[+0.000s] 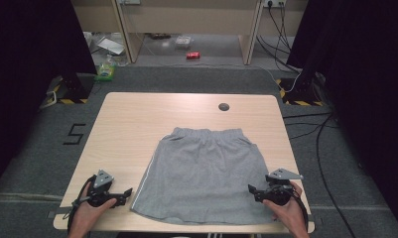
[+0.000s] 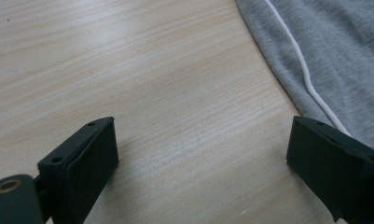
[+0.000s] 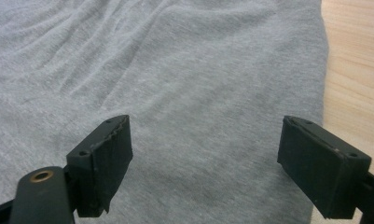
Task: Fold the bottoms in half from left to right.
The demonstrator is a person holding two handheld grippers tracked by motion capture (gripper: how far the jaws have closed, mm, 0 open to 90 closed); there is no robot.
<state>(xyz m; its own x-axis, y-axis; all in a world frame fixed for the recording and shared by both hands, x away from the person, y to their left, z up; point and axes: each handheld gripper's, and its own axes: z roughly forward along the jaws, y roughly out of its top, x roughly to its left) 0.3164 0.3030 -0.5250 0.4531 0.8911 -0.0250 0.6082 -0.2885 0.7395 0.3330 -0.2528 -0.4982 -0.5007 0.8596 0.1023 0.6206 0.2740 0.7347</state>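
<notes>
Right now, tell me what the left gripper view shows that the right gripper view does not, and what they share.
Left gripper view alone: the white piping stripe along the garment's edge, and the left claw open over bare wood. Right gripper view alone: the right claw open above wrinkled fabric. Both: the grey knit shorts on the light wooden table.
</notes>
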